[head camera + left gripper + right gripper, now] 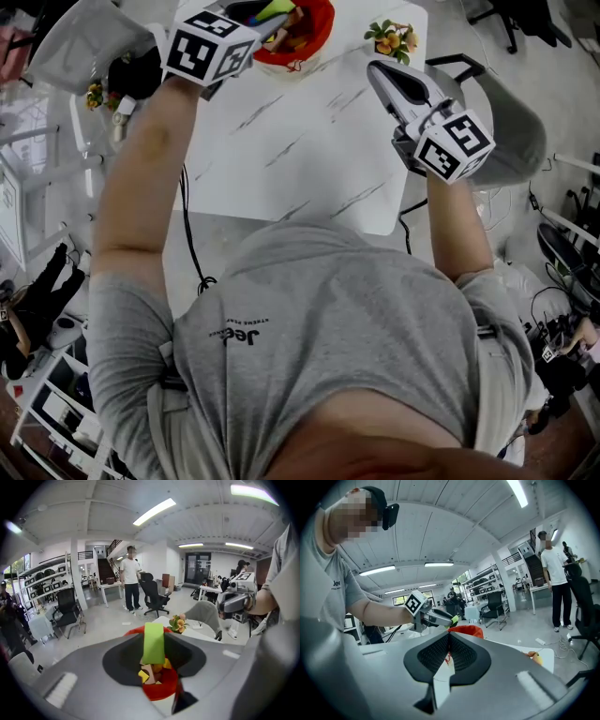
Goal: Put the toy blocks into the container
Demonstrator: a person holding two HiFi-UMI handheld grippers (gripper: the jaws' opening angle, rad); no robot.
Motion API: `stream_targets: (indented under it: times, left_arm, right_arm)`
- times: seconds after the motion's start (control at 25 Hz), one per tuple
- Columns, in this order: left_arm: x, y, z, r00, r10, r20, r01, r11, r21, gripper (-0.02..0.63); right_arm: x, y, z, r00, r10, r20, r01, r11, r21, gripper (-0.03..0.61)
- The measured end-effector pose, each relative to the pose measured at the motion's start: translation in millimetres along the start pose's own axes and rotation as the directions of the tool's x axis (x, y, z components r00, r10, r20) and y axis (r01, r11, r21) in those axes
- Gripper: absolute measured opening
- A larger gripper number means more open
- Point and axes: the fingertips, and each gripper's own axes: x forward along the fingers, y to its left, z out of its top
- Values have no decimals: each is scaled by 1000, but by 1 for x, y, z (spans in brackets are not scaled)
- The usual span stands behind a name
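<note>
Container (317,36), red, sat at far edge of table (309,141), blocks (150,673) inside. Left gripper (153,660) hovered above, clamped on green block (153,641). Right gripper (449,641) pinched together, empty. I judged drop step in hand: next, spread jaws over opening.

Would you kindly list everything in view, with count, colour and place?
green block: one, green, in the left tool's jaws.
container: one, red, table's far edge.
toy blocks: several, yellow and tan, inside the container.
table: one, white, middle of the head view.
flower ornament: one, orange-green, table's far right corner.
chair: one, grey, right of the table.
left tool: one, grey, shut on the green block.
right tool: one, grey, shut, empty.
</note>
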Motion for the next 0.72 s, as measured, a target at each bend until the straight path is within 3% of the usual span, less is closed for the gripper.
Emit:
stream_targets:
  times: [0.36,0.4,0.44,0.48,0.72]
  left_arm:
    - [27,19,3,997,62,-41,-61,998,35,193]
    - [30,20,2,997,62,-45,-60,998,29,263]
    - [32,21,1,997,59,-43,-59,998,18,378]
    - [32,21,2,998,60,-34,-60,998,6,410]
    - [16,21,8,997,71,19,-70,997,-24,420]
  right_arm:
    - [-3,-8,0,1000,-13,-8,13,1000,9,5]
    - [-3,-9,0,1000,-14,-8,14,1000,10,5]
    - [-3,-10,-1,1000,-14,-9,14,1000,11,5]
    - [-3,-10,-2,1000,-14,-9,14,1000,12,5]
    - [-1,-3,1,1000,3,-4,-3,1000,5,5]
